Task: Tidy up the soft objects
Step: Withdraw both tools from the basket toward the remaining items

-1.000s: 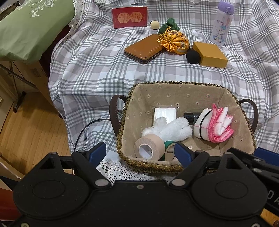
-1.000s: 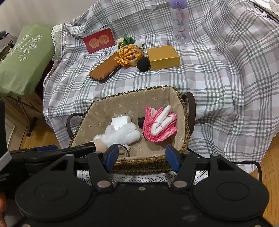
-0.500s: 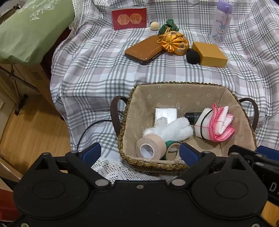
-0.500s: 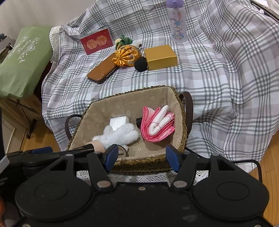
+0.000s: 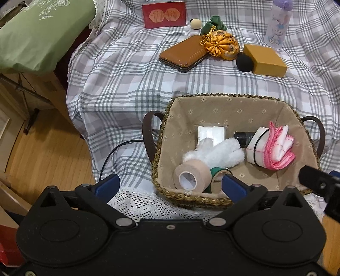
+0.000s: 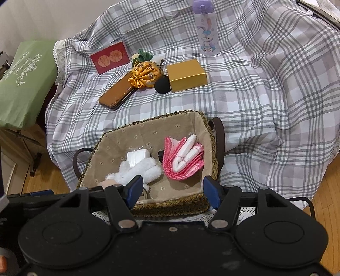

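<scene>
A woven basket (image 5: 233, 102) (image 6: 148, 125) with a tan liner sits at the near edge of a plaid-covered table. In it lie a white fluffy cloth (image 5: 214, 152) (image 6: 136, 171), a pink and white bundled cloth (image 5: 274, 148) (image 6: 182, 158), a white packet (image 5: 211, 133), a tan tape roll (image 5: 191, 176) and a green tape roll (image 5: 218, 176). On the table behind lie an orange fabric pouch (image 5: 221, 44) (image 6: 145, 74) and a black soft ball (image 5: 244, 61) (image 6: 162, 84). My left gripper (image 5: 170, 187) is open and empty before the basket's near left corner. My right gripper (image 6: 173, 192) is open and empty over the near rim.
A brown case (image 5: 182, 53), a gold box (image 5: 264, 60) (image 6: 187, 75), a red card (image 5: 163, 13), a small beige ball (image 5: 195, 23) and a purple bottle (image 6: 207, 27) stand on the table. A green cushion (image 5: 36, 34) lies left. Wooden floor lies below left.
Both grippers have drawn back slightly and shifted; the basket sits a little farther right in the left view. Nothing was grasped or moved.
</scene>
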`<action>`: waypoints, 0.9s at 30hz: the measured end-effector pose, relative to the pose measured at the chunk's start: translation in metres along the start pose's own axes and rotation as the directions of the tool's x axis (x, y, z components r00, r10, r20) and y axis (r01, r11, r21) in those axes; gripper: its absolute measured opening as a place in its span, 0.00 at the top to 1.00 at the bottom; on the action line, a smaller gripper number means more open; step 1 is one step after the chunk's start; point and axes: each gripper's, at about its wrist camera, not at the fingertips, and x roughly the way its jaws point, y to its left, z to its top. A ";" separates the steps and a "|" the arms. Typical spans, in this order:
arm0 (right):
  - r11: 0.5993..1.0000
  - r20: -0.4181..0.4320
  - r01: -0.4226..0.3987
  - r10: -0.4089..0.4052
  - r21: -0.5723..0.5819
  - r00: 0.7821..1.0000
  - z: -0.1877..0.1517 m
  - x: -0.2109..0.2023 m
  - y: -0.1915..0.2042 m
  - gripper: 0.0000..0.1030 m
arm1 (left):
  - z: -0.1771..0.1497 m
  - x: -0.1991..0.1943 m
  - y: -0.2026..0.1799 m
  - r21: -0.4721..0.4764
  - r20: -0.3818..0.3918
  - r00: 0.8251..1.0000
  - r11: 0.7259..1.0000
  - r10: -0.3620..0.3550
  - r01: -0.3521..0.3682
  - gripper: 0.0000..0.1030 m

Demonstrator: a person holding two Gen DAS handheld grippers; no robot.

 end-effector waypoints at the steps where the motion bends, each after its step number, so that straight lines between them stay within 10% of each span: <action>1: 1.000 0.002 0.004 -0.004 0.003 1.000 0.000 0.000 0.000 0.40 | 0.000 0.001 0.000 -0.001 0.001 1.000 1.000 -0.002 0.002 0.03; 27: 1.000 -0.058 0.004 -0.005 -0.017 0.998 0.049 0.045 0.012 0.36 | 0.052 0.026 0.002 0.022 0.018 1.000 1.000 0.012 -0.013 0.05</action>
